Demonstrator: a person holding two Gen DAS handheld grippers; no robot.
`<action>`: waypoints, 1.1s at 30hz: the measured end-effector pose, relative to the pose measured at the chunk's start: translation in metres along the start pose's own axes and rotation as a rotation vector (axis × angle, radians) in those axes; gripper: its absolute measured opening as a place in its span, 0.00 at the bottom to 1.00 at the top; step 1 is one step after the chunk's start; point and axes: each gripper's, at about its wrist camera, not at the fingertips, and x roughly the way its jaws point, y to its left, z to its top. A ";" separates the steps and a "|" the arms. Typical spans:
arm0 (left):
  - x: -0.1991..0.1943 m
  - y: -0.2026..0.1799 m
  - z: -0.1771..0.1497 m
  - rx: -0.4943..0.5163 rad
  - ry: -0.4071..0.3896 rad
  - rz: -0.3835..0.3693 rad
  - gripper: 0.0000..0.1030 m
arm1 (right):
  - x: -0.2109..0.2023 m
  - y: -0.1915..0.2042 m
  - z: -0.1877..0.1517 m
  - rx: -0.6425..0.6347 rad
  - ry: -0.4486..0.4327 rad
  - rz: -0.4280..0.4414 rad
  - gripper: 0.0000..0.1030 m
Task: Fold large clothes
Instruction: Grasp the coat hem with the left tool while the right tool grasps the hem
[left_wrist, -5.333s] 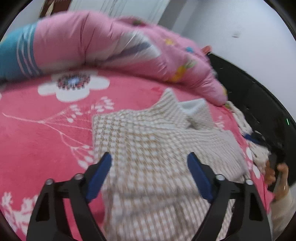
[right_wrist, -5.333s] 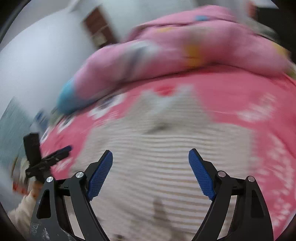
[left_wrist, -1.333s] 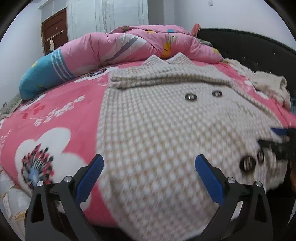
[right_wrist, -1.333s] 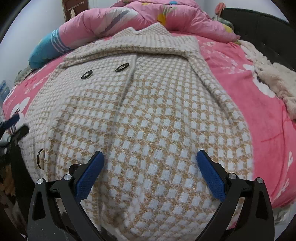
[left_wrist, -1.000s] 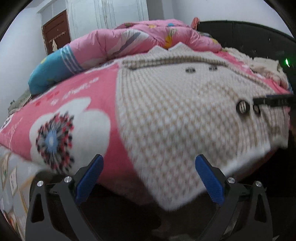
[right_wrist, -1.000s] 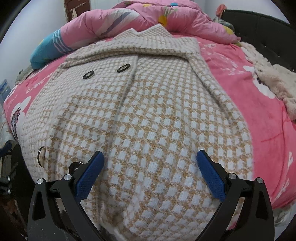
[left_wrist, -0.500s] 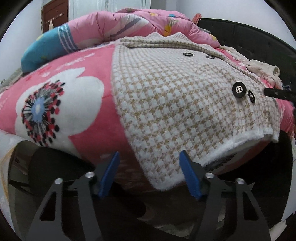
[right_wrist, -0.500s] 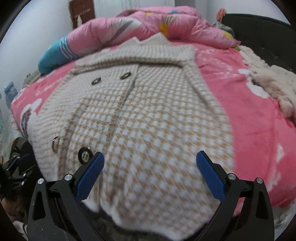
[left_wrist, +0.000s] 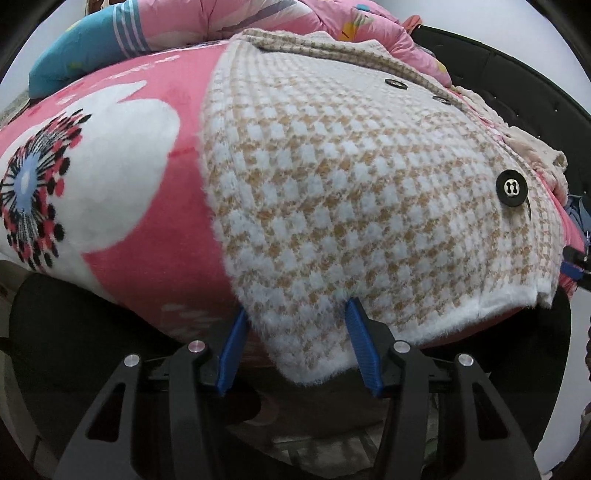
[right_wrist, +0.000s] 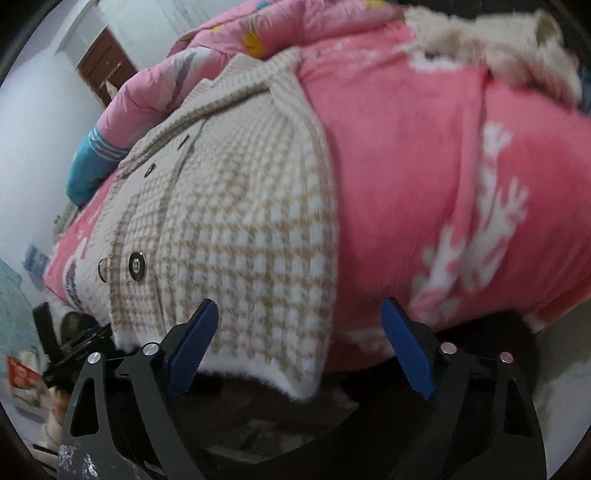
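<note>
A beige-and-white houndstooth coat (left_wrist: 362, 184) is laid flat, front up, on a bed covered by a pink blanket (left_wrist: 122, 158) printed with white flowers. The coat's white-edged hem is draped over the near edge of the bed. Large black buttons (left_wrist: 511, 187) are seen along the front closure, and the collar is turned toward a rolled pink quilt (left_wrist: 207, 18) with a blue end at the far side of the bed.

The left tongs (left_wrist: 295, 347) are positioned at the coat's lower left hem corner. Their blue pads (left_wrist: 360, 343) are seen on either side of that corner and the jaws are closing, but whether the fabric is already pinched cannot be told; the pads appear to flank it rather than press it.

The right tongs (right_wrist: 299, 350) are held at the opposite hem corner, shown in a blurred view. Their jaws are wide apart and closing, with the corner of the hem lying between the pads (right_wrist: 192, 343) and not gripped. A fluffy cream garment (right_wrist: 491, 44) is heaped on the blanket well apart from the coat, near a black headboard (left_wrist: 517, 85).
</note>
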 end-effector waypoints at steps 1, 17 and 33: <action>0.000 0.000 0.000 -0.001 0.004 -0.002 0.50 | 0.006 -0.003 -0.002 0.023 0.024 0.020 0.74; 0.002 -0.003 -0.012 -0.010 0.025 -0.026 0.43 | 0.005 -0.023 -0.025 0.087 0.110 0.070 0.24; -0.090 -0.018 -0.006 0.086 -0.129 -0.162 0.08 | -0.059 0.010 -0.014 0.044 -0.024 0.134 0.05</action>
